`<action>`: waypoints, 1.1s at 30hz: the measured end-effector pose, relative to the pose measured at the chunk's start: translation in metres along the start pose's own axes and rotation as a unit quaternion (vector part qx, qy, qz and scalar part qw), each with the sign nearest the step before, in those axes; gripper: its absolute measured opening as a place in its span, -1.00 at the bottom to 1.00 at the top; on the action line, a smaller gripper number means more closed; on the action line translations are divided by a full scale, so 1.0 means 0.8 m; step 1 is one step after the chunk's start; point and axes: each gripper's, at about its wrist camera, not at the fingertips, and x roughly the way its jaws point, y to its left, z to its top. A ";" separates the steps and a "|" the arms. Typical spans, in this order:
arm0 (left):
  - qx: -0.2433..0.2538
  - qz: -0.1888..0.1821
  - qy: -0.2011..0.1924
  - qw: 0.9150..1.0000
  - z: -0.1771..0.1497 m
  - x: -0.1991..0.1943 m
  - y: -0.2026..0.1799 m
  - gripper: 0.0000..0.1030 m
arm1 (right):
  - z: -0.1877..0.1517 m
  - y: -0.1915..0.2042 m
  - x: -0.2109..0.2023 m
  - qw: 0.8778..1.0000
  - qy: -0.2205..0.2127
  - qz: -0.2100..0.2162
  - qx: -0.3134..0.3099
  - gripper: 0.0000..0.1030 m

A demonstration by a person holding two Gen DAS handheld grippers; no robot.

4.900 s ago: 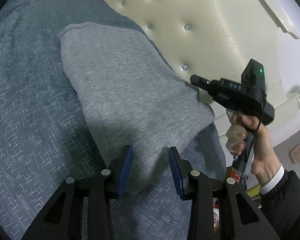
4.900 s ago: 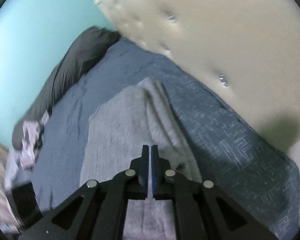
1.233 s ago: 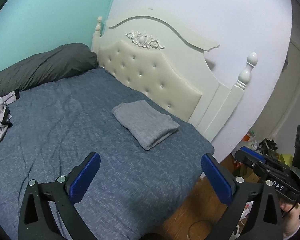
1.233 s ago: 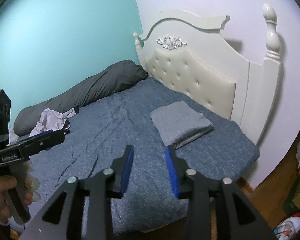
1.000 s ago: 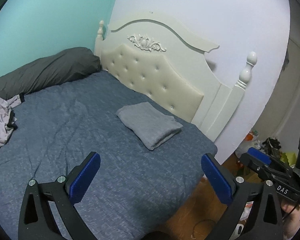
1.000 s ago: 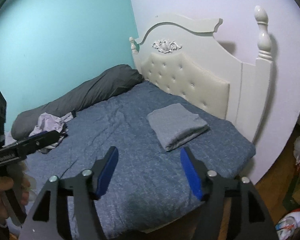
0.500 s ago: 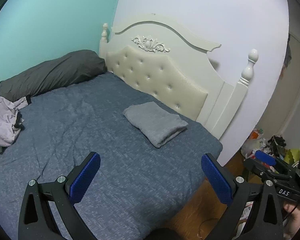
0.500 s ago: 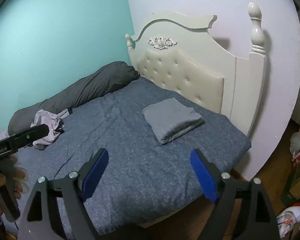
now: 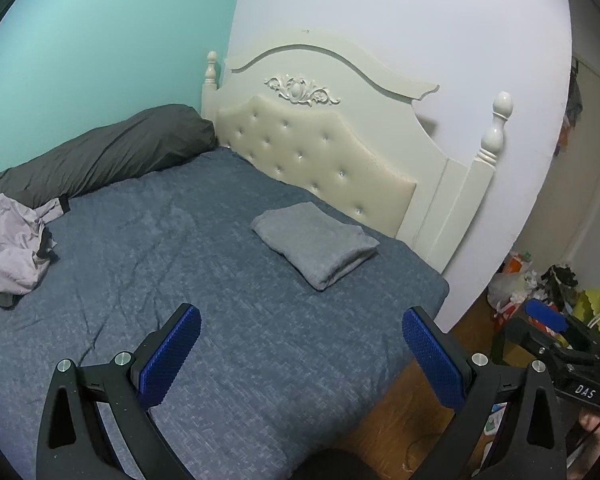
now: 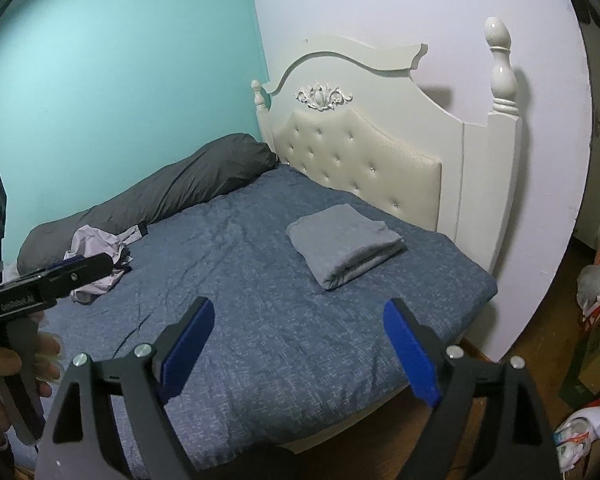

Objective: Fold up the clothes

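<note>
Grey knit cloth, folded into a tidy rectangular stack (image 9: 315, 242), lies flat on the blue speckled bedspread (image 9: 228, 320), near the cream tufted headboard (image 9: 316, 152) and toward the bed's right edge, so one garment at least already lies as the task wants it. A crumpled pale lilac garment (image 9: 10, 248) sits well apart from it, far across the bed by the long dark grey bolster pillow (image 9: 96, 156), and that one is plainly not folded. The left gripper (image 9: 300, 352) and the right gripper (image 10: 298, 344) both hang back from the mattress with their blue pads spread wide, holding nothing. If folding goes on, I'd say the lilac heap is the piece that wants attention: it would need spreading out flat on open bedspread, both tools pinching separate edges so the cloth doesn't bunch, and kept clear of the grey stack so that stays square.
</note>
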 end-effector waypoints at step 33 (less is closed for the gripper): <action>0.040 0.024 -0.017 0.999 -0.030 -0.025 -0.010 0.99 | -0.023 0.017 -0.029 1.000 -0.002 -0.015 0.004 0.70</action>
